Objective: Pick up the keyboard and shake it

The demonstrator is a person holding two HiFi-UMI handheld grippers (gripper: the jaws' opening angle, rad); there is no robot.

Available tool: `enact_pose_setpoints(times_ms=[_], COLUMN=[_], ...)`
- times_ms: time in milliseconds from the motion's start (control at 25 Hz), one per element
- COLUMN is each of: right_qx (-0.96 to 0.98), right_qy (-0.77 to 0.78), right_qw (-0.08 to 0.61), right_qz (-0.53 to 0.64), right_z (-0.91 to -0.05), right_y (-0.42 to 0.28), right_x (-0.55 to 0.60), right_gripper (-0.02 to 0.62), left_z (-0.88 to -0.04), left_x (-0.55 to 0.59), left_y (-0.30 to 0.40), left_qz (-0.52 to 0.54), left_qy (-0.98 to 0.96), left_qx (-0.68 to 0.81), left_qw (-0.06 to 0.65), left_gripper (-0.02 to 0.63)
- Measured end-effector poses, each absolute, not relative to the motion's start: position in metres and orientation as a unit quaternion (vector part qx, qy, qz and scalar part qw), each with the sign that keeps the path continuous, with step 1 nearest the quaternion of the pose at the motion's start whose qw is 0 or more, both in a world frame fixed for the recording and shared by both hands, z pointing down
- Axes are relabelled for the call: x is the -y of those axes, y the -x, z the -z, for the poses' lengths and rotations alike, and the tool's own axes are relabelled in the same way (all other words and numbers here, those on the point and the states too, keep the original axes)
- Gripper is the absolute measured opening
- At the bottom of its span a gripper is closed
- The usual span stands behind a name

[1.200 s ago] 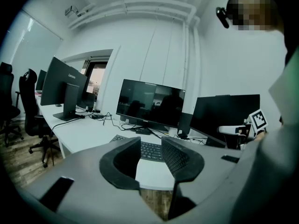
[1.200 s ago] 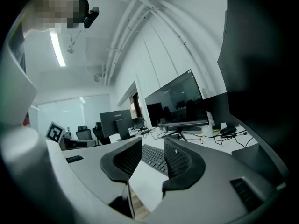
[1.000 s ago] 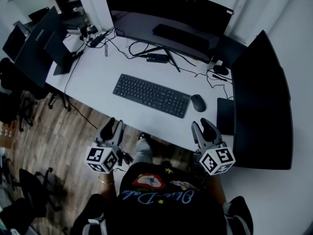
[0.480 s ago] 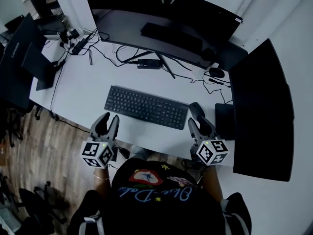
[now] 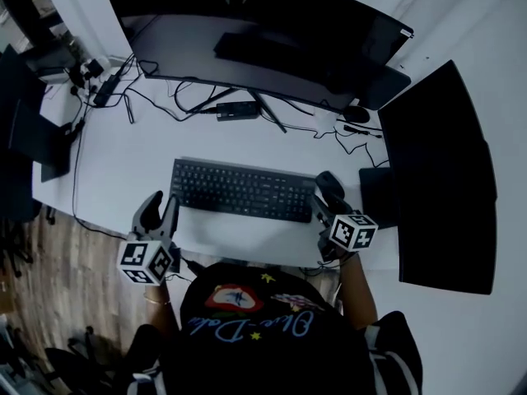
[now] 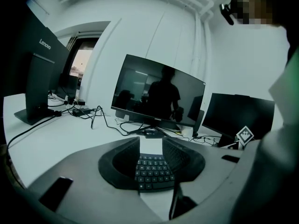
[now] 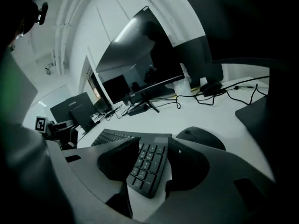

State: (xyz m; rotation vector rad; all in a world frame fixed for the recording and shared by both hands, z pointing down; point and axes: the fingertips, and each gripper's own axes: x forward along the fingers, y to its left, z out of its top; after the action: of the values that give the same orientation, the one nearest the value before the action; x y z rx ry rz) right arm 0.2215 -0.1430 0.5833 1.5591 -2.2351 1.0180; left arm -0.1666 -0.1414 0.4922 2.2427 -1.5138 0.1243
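**Control:** How do your tools stand?

**Operator:** My left gripper [image 5: 160, 206] has its jaws partly spread and pinches nothing. Through its own camera I look along them at the left end of the keyboard [image 5: 243, 190], just ahead. My right gripper [image 5: 323, 197] has just been opening its jaws. They stand wide now, with the keyboard's right near corner lying between them. I don't see the pads pressing on it yet.

**Control:** And the keyboard itself?

**Operator:** It lies flat on the desk [image 5: 123, 163], close to the near edge, with the monitor [image 5: 247, 31] beyond it. Its long axis runs left to right, so one short end faces each gripper. The left end sits just right of and beyond my left gripper, and the right end is inside the right one. I'd say the right hand is the nearer.

**Control:** Anything in the way?

**Operator:** The mouse [image 7: 205, 136] lies just right of the right gripper, close enough to nudge, I judge.

**Control:** Any containers?

**Operator:** I see none on this desk, so there are no contents to report.
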Motion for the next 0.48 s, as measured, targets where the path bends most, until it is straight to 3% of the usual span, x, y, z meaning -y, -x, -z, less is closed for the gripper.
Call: enact_pose_setpoints(times_ms=[480], right_qx=[0.723], right_qy=[-0.542], right_qw=[0.177], right_qz=[-0.391], right_z=[-0.632], right_y=[-0.218], right_x=[0.161], right_gripper=[0.191], left_z=[-0.529], left_x=[0.165], left_y=[0.219], left_qz=[-0.068], left_qy=[-0.8], left_qx=[0.541], left_qw=[0.25], left_gripper=[0.132])
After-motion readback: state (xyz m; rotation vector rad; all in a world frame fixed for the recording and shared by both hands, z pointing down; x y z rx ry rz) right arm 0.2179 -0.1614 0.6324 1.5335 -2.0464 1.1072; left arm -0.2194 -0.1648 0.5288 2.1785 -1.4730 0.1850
